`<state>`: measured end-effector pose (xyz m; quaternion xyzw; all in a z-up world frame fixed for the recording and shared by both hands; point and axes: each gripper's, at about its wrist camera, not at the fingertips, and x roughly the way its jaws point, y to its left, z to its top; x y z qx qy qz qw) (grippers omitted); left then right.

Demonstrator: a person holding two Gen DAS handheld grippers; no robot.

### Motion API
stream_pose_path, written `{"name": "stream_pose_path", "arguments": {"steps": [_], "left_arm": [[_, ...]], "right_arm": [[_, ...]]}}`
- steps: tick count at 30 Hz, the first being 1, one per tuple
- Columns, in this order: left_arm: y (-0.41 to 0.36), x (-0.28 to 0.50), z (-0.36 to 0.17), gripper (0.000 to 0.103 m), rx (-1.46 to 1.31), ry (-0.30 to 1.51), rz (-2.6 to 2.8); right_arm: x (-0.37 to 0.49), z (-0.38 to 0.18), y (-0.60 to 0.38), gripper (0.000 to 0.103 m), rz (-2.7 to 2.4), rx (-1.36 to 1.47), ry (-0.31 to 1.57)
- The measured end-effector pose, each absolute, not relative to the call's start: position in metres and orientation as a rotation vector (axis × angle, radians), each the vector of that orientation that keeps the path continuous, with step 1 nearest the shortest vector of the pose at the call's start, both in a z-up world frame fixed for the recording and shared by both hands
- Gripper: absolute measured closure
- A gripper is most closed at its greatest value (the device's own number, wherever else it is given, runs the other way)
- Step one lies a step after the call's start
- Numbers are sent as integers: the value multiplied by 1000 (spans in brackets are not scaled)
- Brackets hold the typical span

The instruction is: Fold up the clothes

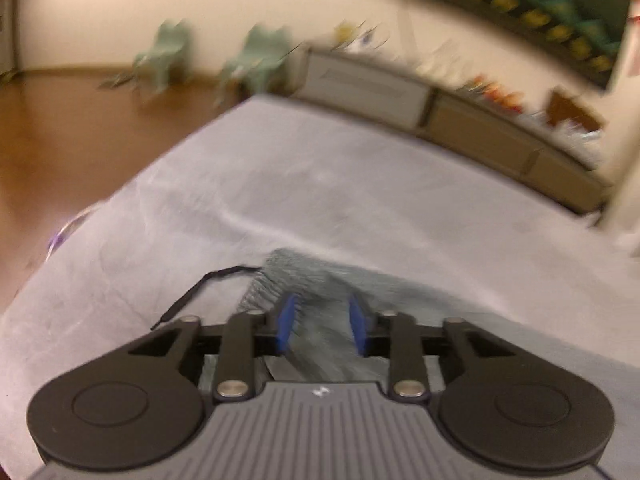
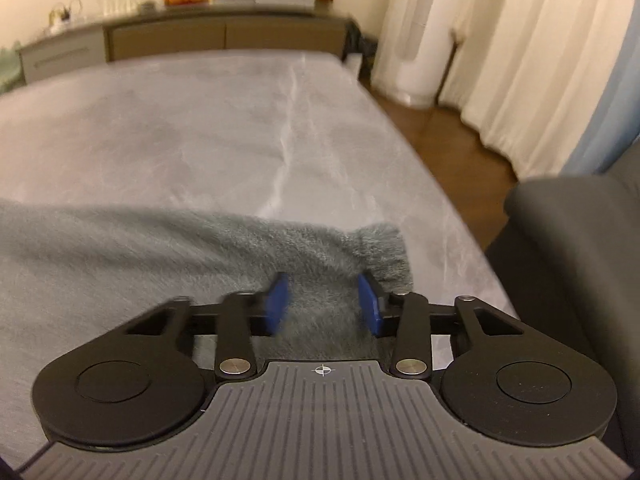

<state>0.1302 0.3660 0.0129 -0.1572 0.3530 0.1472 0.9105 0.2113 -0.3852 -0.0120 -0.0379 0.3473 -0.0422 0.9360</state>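
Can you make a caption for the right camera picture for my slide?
Right tool, its blue pads apart, above a fuzzy grey garment on a grey-covered table.

The garment lies on the near part of the table; a cord trails off its left edge; the sideboard stands behind the table; curtains hang right.
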Motion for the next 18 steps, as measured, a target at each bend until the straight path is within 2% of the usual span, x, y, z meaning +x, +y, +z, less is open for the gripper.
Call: {"name": "stream_pose_path", "arguments": {"steps": [2, 4, 6, 7, 8, 9, 10, 11, 12, 14, 16, 18], "left_arm": [[360, 118, 6, 71, -298, 789, 308], [369, 127, -14, 73, -284, 874, 371], [386, 125, -32, 99, -308, 942, 435], [392, 120, -33, 99, -333, 931, 442], [396, 114, -28, 99, -369, 909, 439], [398, 107, -21, 97, -392, 877, 444], [399, 100, -14, 95, -414, 842, 450], [400, 92, -8, 75, -440, 807, 470], [401, 87, -5, 65, -473, 783, 478], [406, 79, -3, 64, -548, 750, 485], [419, 72, -8, 62, -668, 735, 500], [436, 66, -17, 59, -794, 723, 486]], "right_arm": [[189, 6, -376, 56, 76, -19, 619], [187, -4, -369, 54, 176, -8, 701], [193, -22, -368, 56, 158, -51, 815], [195, -31, -372, 48, 118, -78, 856], [195, -33, -380, 47, 67, -90, 871], [195, -33, -388, 48, 12, -96, 875], [194, -33, -393, 53, -27, -111, 875], [192, -33, -396, 59, -61, -128, 874], [193, -30, -392, 62, -93, -160, 859], [192, -17, -370, 61, -137, -252, 779], [180, 1, -325, 55, -117, -346, 629], [161, 16, -266, 53, -19, -387, 485]]}}
